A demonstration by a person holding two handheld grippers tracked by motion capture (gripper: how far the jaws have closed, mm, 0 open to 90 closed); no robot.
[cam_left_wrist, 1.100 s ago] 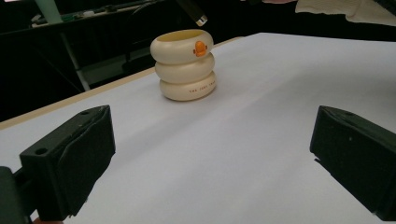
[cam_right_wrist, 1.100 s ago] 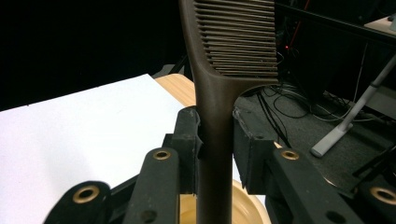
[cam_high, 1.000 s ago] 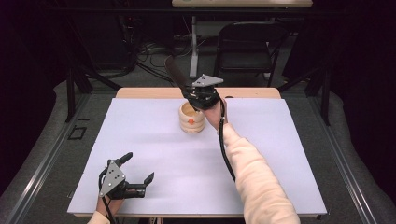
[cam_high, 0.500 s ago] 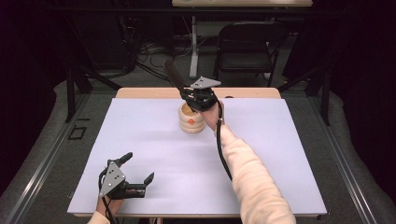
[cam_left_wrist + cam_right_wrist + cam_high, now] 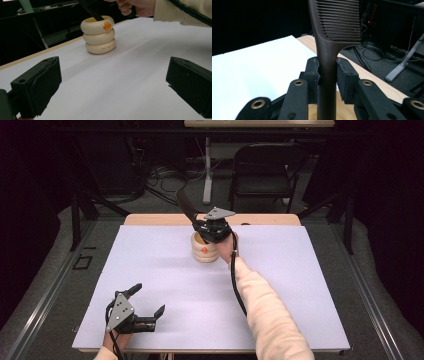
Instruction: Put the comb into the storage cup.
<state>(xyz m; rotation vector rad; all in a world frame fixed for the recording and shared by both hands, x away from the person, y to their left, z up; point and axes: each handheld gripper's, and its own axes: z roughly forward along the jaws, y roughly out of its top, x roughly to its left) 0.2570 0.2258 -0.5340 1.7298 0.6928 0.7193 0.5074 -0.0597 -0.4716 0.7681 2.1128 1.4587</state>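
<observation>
Work in hand: a dark comb [image 5: 332, 37] being stood, handle down, in a cream ringed holder [image 5: 205, 248] at the far middle of the white table [image 5: 300, 285].
Right gripper [image 5: 327, 75]: jaws clamped on the comb's handle from both sides, just below where the handle widens into the toothed head; in the high view it sits directly above the holder [image 5: 212, 226].
Left gripper [image 5: 134, 312]: rests at the near left corner of the table with its jaws spread wide and nothing between them; well apart from the holder.
Progress: the handle's lower end already passes inside the holder's rim in the left gripper view [image 5: 93, 13], so insertion looks largely done. Whether the tip has reached the bottom cannot be told.
Remaining, as judged: lower fully if needed, release the grip, and draw the hand away without tipping the holder.
Comb, appearance: dark brown, slim straight handle, fine close-set teeth in a flat head; it leans up and away to the left above the gripper [image 5: 184, 205].
Holder, appearance: three stacked rounded rings, cream, open top, small orange mark on the upper ring [image 5: 107, 25], faint lettering on the lowest.
</observation>
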